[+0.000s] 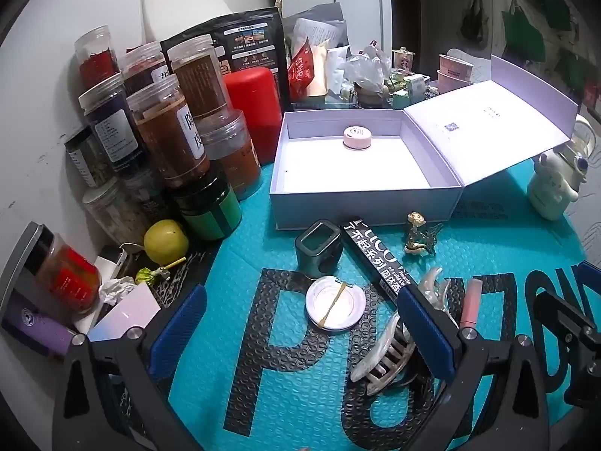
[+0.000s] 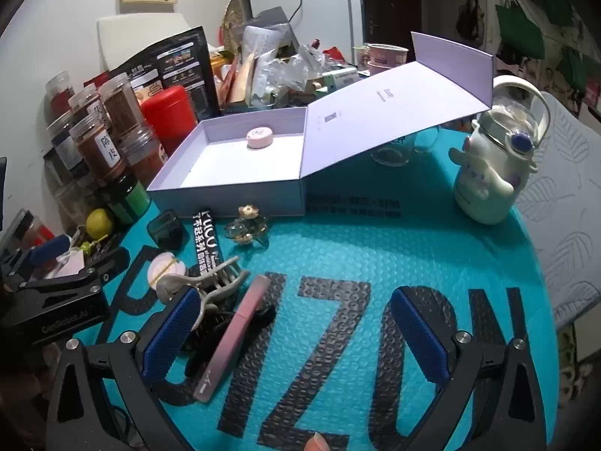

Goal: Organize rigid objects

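Observation:
An open lilac box [image 1: 300, 195] [image 2: 225, 195] sits on the teal mat with a pink round case [image 1: 357, 137] [image 2: 260, 138] inside. In front lie a dark green square tin [image 1: 318, 248] [image 2: 165, 230], a white round lid [image 1: 335, 303] [image 2: 165, 265], a long black box [image 1: 379, 259] [image 2: 206, 244], a gold flower ornament [image 1: 419, 235] [image 2: 248, 223], hair claw clips [image 1: 387, 357] [image 2: 214, 282] and a pink tube [image 1: 471, 302] [image 2: 236, 334]. My left gripper [image 1: 302, 329] is open above the lid. My right gripper [image 2: 296, 332] is open, the pink tube between its fingers.
Spice jars [image 1: 165, 131] and a red canister [image 1: 255, 109] crowd the left. A green fruit [image 1: 166, 240] lies by them. A white character bottle [image 2: 488, 173] stands at the right. Clutter fills the back. The box's lid [image 2: 394, 109] slopes open to the right.

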`<act>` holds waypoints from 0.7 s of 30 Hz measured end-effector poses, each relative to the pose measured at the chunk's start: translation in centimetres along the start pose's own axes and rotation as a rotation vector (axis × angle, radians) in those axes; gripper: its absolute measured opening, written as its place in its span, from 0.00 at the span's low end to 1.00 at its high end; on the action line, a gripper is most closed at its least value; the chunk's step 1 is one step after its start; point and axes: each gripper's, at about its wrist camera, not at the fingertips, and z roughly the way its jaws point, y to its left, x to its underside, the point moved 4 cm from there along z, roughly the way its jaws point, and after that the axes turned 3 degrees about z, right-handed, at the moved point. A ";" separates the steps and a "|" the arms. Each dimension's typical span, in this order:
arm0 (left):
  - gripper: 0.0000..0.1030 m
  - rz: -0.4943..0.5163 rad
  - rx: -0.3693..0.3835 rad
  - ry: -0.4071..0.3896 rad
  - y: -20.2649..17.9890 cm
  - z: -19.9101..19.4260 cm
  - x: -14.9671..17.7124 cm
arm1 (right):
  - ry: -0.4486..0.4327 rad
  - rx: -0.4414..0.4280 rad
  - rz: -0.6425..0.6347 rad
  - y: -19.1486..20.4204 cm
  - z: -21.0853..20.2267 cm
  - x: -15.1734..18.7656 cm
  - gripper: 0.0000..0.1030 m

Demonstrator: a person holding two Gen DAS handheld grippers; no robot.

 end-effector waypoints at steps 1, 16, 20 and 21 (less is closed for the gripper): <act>1.00 -0.001 0.001 -0.003 0.0 0.0 0.0 | -0.004 0.003 -0.003 0.0 0.0 0.0 1.00; 1.00 -0.011 0.014 -0.010 0.0 -0.2 0.7 | -0.007 0.021 -0.015 0.2 -0.1 0.3 1.00; 1.00 -0.015 0.019 -0.005 0.2 -0.1 0.8 | -0.006 0.022 -0.014 0.3 -0.1 0.3 1.00; 1.00 -0.016 0.021 -0.002 0.2 0.0 0.8 | -0.004 0.024 -0.013 0.3 -0.1 0.3 1.00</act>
